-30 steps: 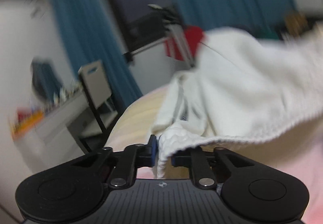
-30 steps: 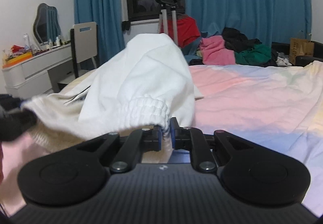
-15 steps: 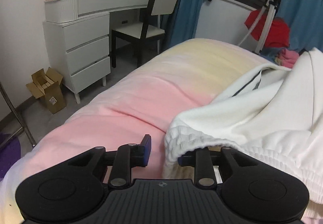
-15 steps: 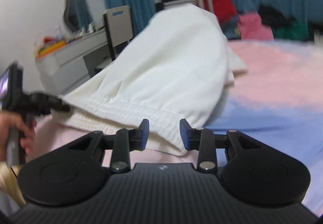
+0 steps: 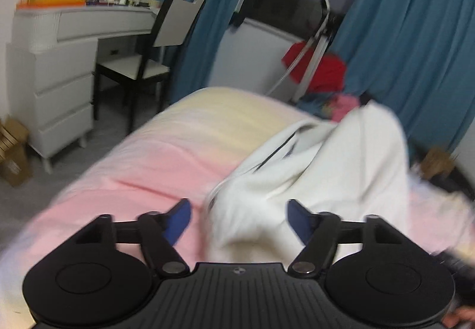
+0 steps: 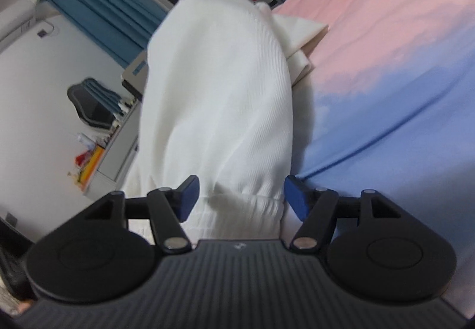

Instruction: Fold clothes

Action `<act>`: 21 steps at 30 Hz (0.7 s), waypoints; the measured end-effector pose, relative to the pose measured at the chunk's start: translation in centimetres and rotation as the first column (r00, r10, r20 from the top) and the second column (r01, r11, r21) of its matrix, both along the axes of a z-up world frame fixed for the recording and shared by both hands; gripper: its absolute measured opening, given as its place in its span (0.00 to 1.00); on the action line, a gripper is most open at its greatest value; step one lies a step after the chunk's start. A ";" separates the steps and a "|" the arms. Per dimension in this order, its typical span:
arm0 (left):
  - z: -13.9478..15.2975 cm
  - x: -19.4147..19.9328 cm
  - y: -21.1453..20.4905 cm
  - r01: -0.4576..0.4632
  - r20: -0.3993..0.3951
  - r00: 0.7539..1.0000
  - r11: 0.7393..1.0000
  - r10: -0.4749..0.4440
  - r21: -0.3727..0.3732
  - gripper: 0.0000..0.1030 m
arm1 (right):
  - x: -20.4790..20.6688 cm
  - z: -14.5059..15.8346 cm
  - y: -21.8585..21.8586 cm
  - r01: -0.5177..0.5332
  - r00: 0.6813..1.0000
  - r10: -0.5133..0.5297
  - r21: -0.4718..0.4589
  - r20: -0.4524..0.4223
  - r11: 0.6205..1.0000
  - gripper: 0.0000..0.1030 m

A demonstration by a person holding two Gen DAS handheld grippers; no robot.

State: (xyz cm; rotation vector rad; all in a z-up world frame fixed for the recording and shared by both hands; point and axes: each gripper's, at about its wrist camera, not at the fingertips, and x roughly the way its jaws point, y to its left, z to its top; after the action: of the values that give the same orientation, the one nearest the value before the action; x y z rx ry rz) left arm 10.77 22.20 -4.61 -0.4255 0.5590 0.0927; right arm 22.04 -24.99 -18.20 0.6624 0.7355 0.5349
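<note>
Between both spread tongs: white garment [image 6: 219,97] heaped on bed [image 6: 400,67] | left tongs [image 5: 239,217] released, gripping nothing | right tongs [image 6: 240,195] released, elastic hem between tips | fold looks barely begun; flattening, folding left

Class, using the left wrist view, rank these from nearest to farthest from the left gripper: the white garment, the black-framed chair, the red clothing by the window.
1. White garment, lying between the open left gripper jaws, slightly right.
2. Black-framed chair, left, beside the bed.
3. Red clothing, upper right, beyond the bed.
</note>
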 end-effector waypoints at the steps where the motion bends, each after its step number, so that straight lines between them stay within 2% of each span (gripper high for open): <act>1: -0.1 0.1 0.5 -0.009 -0.002 1.000 0.998 0.009 -0.056 0.78 | 0.2 -0.1 0.3 -0.007 1.000 0.007 -0.020 0.005 1.000 0.65; 3: -0.6 0.7 1.4 -0.025 -0.001 1.000 0.991 0.025 -0.132 0.81 | 0.4 -0.2 0.5 -0.019 1.000 0.020 -0.037 0.018 0.999 0.65; 7: -2.7 2.7 3.1 -0.089 -0.062 0.995 0.989 0.082 -0.117 0.81 | 0.8 -0.2 0.8 -0.036 0.999 0.038 -0.045 0.031 0.998 0.65; 10: -5.1 3.8 3.9 -0.078 -0.137 0.989 0.983 0.055 -0.167 0.77 | 1.2 -0.5 1.0 -0.041 0.998 0.045 -0.071 0.045 0.997 0.64; 13: -5.4 4.2 3.5 -0.039 -0.135 0.991 0.984 0.016 -0.174 0.70 | 1.8 -0.9 1.3 -0.050 0.998 0.053 -0.067 0.039 0.996 0.62; 15: -5.6 4.8 3.0 -0.018 -0.140 0.990 0.984 -0.007 -0.176 0.59 | 2.0 -1.0 1.7 -0.063 0.997 0.065 -0.068 0.034 0.996 0.49; 17: -5.9 5.5 2.3 -0.002 -0.144 0.989 0.985 -0.023 -0.170 0.54 | 1.6 -0.6 1.8 -0.053 0.998 0.056 -0.066 0.036 0.996 0.42; 18: -5.8 5.7 1.8 -0.001 -0.138 0.990 0.990 -0.019 -0.144 0.45 | 1.3 -0.4 1.8 -0.049 0.998 0.051 -0.062 0.039 0.997 0.40; 19: -5.7 6.0 1.4 -0.001 -0.132 0.991 0.993 -0.015 -0.118 0.40 | 0.8 0.0 1.8 -0.045 0.998 0.048 -0.060 0.041 0.997 0.39; 20: -5.5 6.2 1.2 -0.004 -0.124 0.992 0.995 -0.009 -0.104 0.29 | 0.3 0.4 1.8 -0.041 0.998 0.044 -0.055 0.043 0.998 0.37; 21: -5.0 6.3 1.4 -0.015 -0.112 0.994 0.993 0.001 -0.117 0.19 | -0.4 1.0 2.0 -0.042 0.998 0.044 -0.043 0.045 0.998 0.36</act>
State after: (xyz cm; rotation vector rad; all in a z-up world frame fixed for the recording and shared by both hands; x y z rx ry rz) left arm 17.08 23.57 -9.65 -0.5402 0.6753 0.0918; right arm 21.62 -22.96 -17.22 0.5943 0.7177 0.5710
